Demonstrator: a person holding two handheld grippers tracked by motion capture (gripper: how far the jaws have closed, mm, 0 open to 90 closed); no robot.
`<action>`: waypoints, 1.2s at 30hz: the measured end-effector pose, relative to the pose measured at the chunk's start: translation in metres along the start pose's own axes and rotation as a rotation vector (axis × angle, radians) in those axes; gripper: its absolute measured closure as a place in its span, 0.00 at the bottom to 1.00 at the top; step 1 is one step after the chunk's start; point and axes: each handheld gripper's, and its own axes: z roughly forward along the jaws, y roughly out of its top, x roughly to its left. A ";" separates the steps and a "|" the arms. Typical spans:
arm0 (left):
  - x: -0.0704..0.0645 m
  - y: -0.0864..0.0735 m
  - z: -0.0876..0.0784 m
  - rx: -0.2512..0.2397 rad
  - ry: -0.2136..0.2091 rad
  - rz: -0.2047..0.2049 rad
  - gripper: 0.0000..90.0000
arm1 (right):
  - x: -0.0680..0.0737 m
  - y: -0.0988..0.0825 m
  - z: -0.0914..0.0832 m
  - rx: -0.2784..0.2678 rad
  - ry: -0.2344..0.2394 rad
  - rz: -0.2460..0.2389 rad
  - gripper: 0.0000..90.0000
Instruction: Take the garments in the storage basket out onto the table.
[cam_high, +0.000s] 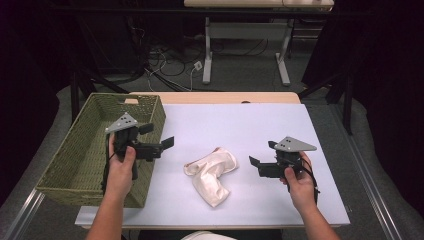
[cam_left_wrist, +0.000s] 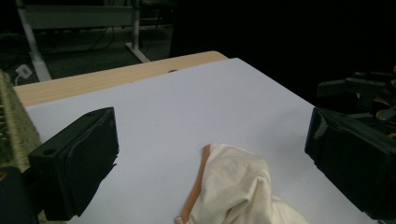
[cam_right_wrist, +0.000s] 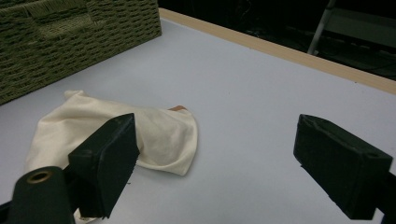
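A crumpled cream cloth (cam_high: 212, 173) lies on the white table top between my two grippers. In the left gripper view the cloth (cam_left_wrist: 233, 191) shows a tan seam and sits low between the jaws. In the right gripper view the cloth (cam_right_wrist: 116, 133) lies ahead, partly behind the left jaw. My left gripper (cam_high: 159, 136) hovers by the basket's right wall, open and holding nothing. My right gripper (cam_high: 261, 160) hovers right of the cloth, open and holding nothing.
A green woven basket (cam_high: 70, 150) stands at the table's left side, also seen as a basket (cam_right_wrist: 56, 42) in the right gripper view. Past the wooden far edge (cam_high: 225, 97) stand desk legs and cables on the floor.
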 end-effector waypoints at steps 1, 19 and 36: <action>0.002 0.001 -0.003 -0.009 0.007 -0.007 0.04 | 0.000 0.000 0.000 -0.002 0.001 0.000 0.15; 0.044 -0.005 -0.048 -0.128 0.160 -0.114 0.04 | -0.011 -0.005 0.002 0.009 -0.017 0.045 0.15; 0.078 -0.025 -0.056 -0.147 0.262 -0.179 0.05 | -0.025 -0.016 0.008 0.035 -0.043 0.099 0.15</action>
